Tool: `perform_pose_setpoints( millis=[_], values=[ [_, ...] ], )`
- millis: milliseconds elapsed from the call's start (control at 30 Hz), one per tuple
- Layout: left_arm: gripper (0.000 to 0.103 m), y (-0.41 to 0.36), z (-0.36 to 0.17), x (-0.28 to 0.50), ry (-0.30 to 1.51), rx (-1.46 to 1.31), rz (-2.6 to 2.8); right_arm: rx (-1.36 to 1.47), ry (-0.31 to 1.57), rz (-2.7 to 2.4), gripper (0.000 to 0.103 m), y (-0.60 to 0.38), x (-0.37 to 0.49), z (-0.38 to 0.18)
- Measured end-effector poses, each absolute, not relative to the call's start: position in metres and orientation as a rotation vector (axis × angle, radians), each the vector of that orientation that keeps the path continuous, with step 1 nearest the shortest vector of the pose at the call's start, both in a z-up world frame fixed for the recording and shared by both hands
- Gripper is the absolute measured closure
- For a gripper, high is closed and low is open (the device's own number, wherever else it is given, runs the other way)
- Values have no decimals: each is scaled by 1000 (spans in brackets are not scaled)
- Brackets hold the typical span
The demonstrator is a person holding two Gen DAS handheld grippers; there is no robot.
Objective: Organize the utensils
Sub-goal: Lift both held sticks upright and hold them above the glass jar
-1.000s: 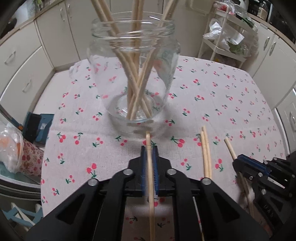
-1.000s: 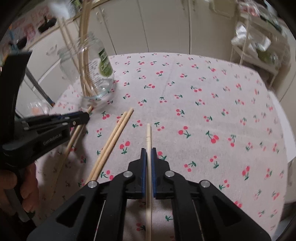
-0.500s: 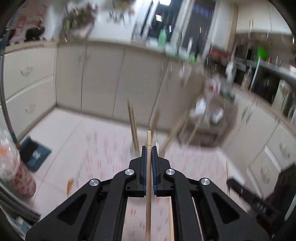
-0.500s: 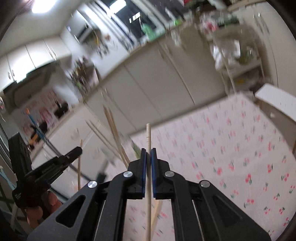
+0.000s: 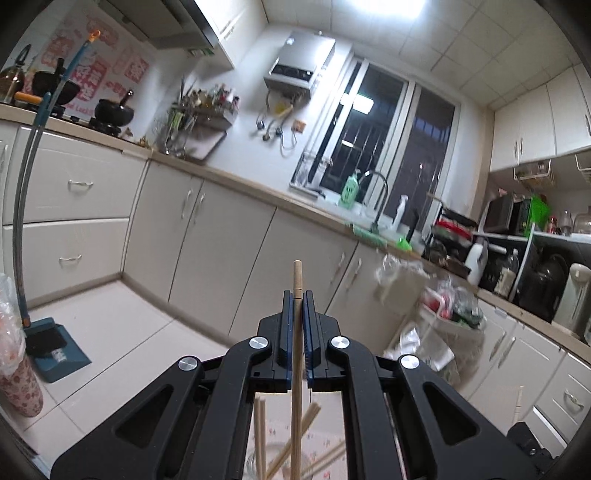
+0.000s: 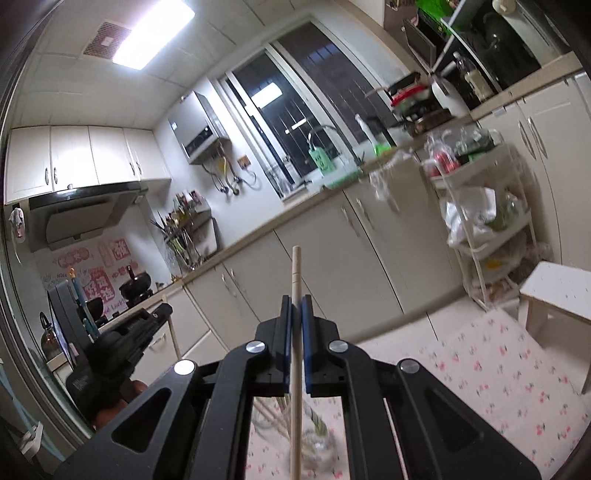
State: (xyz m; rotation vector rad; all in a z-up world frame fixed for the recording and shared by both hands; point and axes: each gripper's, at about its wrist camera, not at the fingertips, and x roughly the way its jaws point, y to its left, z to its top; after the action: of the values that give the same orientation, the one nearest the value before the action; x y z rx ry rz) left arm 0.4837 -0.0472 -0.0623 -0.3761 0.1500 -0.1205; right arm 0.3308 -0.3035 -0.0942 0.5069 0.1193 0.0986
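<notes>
Glass jar (image 6: 314,448) blurred, mostly hidden behind right gripper (image 6: 296,306) clamping chopstick (image 6: 296,273).

The kitchen is lit brightly by a ceiling panel (image 6: 153,35), which is blown out to white glare in both views. The window (image 5: 384,147) is dark. Straight lines are bent strongly toward the edges, and the corners are blacked out. The far right storage rack (image 6: 484,206) is smeared by motion blur.

Both wrist views face level, sharing the window (image 5: 384,147).
</notes>
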Motion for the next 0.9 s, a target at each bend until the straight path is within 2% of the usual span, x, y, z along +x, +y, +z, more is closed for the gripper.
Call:
perform_pose_setpoints(
  millis=[467,900],
  values=[
    [98,-40,-102,530,118,-416,-70,514,52,111,97,-289,373,-101],
    [98,-53,-138,529,129,-354,-70,518,37,115,97,-282,389,-106]
  ],
)
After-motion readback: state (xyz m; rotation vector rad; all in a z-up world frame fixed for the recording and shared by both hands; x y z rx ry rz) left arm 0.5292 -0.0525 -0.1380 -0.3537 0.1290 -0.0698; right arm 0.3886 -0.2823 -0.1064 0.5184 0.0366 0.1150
